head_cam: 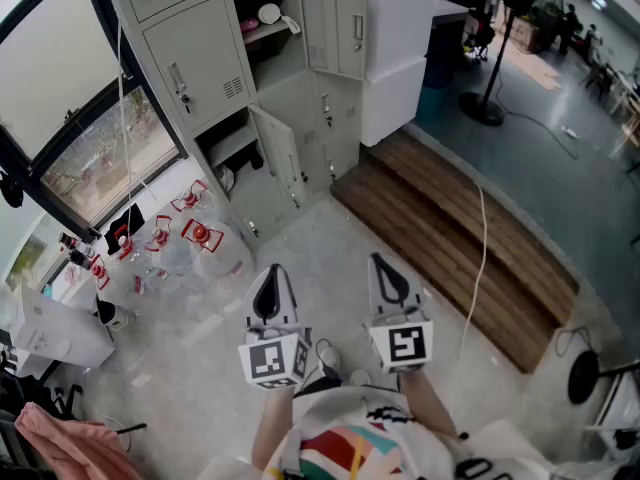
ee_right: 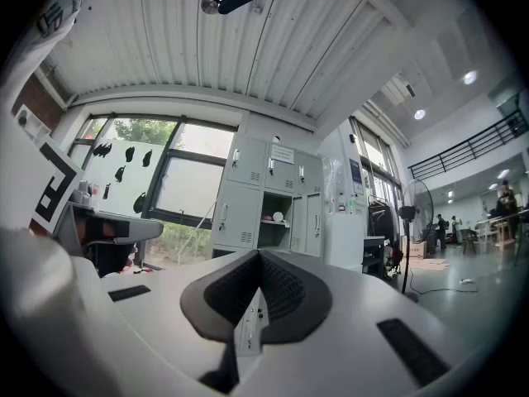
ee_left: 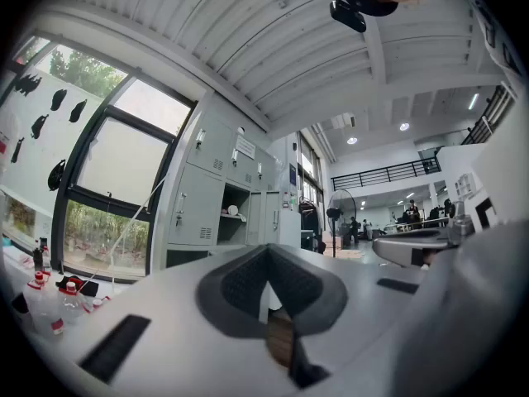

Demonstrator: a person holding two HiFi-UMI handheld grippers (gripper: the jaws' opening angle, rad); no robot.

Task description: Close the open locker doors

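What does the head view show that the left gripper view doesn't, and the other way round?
Only the head view: the low open door, the person's shirt and a pink cloth on the floor. Only the left gripper view: the ceiling, its lights and a balcony rail far back. Both: the lockers with the open upper compartment, the window and the bottles below it.

The lockers [head_cam: 200, 63] run off the head view's top edge.
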